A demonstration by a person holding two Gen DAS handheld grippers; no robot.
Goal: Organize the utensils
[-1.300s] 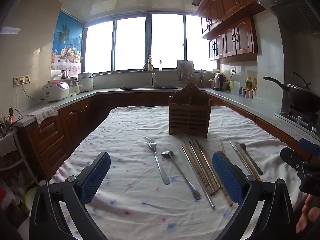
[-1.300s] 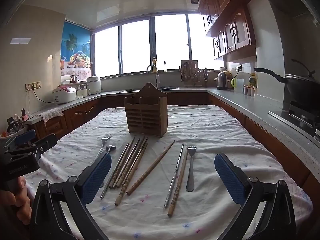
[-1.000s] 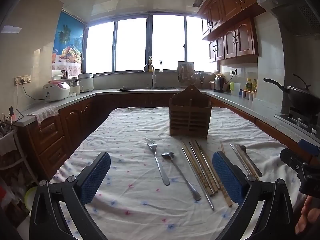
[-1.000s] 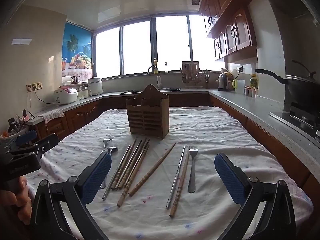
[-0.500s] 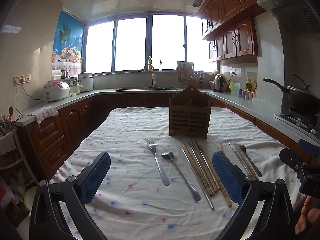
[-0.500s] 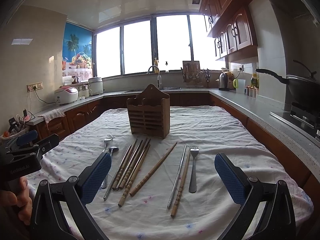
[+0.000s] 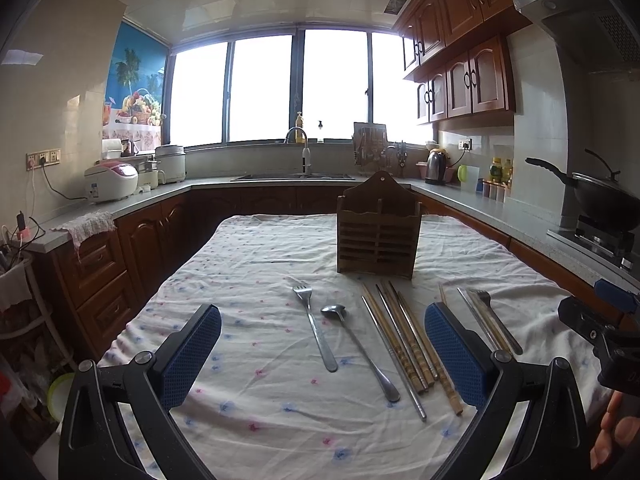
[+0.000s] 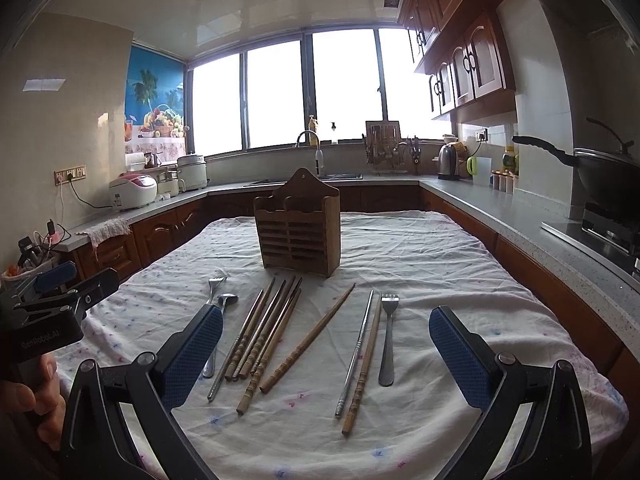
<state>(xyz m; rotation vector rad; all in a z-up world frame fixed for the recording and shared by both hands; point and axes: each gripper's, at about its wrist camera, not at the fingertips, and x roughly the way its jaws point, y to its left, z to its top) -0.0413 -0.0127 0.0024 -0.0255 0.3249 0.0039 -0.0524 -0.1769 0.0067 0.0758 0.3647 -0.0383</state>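
A wooden utensil holder stands upright on the cloth-covered table. In front of it lie a fork, a spoon, a bundle of wooden and metal chopsticks, one loose wooden chopstick, a metal and wooden chopstick pair and a second fork. My left gripper hovers open over the near left of the table, nothing between its fingers. My right gripper hovers open over the near right, also empty.
Kitchen counters run along the left, back and right, with a rice cooker, a sink tap, a kettle and a wok on the stove. A person's hand holds the left gripper's handle.
Both grippers have stayed open and nearly still. The right wrist view has drifted very slightly, so the holder and utensils sit a touch further right in it.
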